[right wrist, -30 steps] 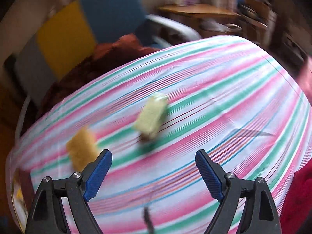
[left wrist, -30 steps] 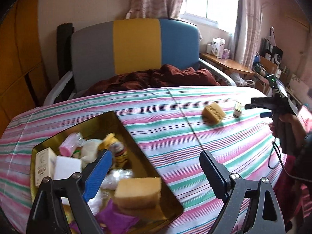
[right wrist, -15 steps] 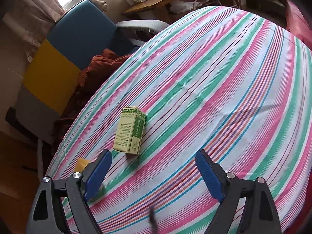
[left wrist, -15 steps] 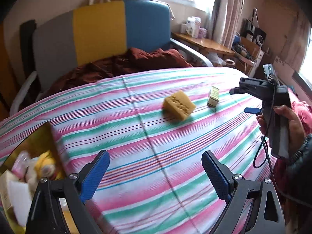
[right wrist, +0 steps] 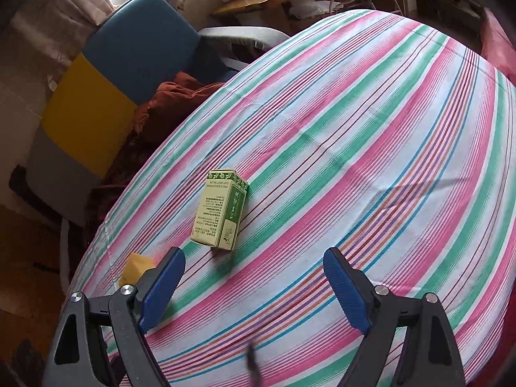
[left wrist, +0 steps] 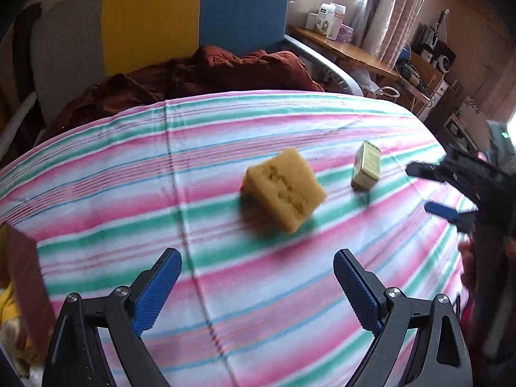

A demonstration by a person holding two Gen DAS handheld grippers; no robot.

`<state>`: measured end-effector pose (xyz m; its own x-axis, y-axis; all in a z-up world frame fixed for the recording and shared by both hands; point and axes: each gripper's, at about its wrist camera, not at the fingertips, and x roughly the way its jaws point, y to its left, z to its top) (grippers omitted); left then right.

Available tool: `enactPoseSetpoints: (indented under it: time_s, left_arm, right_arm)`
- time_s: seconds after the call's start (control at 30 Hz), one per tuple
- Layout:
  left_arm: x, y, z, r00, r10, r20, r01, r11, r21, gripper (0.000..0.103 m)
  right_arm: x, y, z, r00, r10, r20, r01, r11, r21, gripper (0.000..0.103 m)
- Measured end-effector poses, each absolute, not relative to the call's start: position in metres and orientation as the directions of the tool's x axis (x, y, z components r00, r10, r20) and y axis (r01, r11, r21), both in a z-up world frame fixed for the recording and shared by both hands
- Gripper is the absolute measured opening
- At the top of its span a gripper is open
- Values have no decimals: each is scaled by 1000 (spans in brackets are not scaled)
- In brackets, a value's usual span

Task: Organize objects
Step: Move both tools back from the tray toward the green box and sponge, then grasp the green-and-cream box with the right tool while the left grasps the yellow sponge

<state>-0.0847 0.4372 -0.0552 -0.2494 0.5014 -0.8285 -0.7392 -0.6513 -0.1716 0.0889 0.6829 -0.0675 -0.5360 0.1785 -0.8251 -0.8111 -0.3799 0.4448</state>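
Note:
A yellow sponge (left wrist: 283,190) lies on the striped tablecloth (left wrist: 129,200), just ahead of my open, empty left gripper (left wrist: 258,285). A small green and cream box (left wrist: 366,165) lies on its side to the sponge's right. In the right wrist view the box (right wrist: 221,210) lies just ahead and left of my open, empty right gripper (right wrist: 253,285), and a corner of the sponge (right wrist: 137,269) shows behind the left finger. The right gripper also shows in the left wrist view (left wrist: 435,193), at the table's right edge.
The corner of a gold tin (left wrist: 22,290) with packets shows at the far left. A grey, yellow and blue chair (left wrist: 154,22) with a dark red blanket (left wrist: 200,74) stands behind the table. A wooden shelf (left wrist: 348,48) with boxes stands at back right.
My left gripper has swung right, away from the tin, and closed in on the sponge. My right gripper has moved closer to the green box. Both stay open.

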Motion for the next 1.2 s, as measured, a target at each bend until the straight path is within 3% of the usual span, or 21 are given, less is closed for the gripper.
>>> enactPoseSetpoints:
  time_s: [0.33, 0.53, 0.8, 0.9, 0.97, 1.03, 1.2]
  left_arm:
    - [-113, 511, -75, -243, 461, -853, -712, -682, -166, 96]
    - [-135, 524, -99, -204, 440, -874, -640, -736, -221, 98]
    - [-125, 521, -104, -236, 442, -865, -742, -657, -133, 97]
    - [-125, 513, -102, -246, 462, -852, -741, -656, -141, 87]
    - [-126, 504, -100, -247, 472, -846, -742, -654, -149, 74]
    - [-129, 494, -98, -226, 485, -845, -741, -648, -174, 67]
    - [-124, 473, -95, -205, 498, -843, -760, -623, -183, 65]
  right_arm:
    - [94, 678, -63, -540, 186, -821, -806, -395, 440, 89]
    - [90, 675, -62, -518, 201, -832, -811, -425, 402, 89]
    - [88, 673, -69, -503, 171, -847, -812, -429, 395, 89]
    - [85, 671, -72, -487, 158, -859, -813, -441, 380, 89]
    - [81, 668, -73, -483, 152, -862, -807, -460, 371, 89]
    - [73, 663, -75, -467, 138, -873, -796, -495, 348, 89]
    - [55, 648, -72, -428, 109, -897, -743, -608, 280, 89]
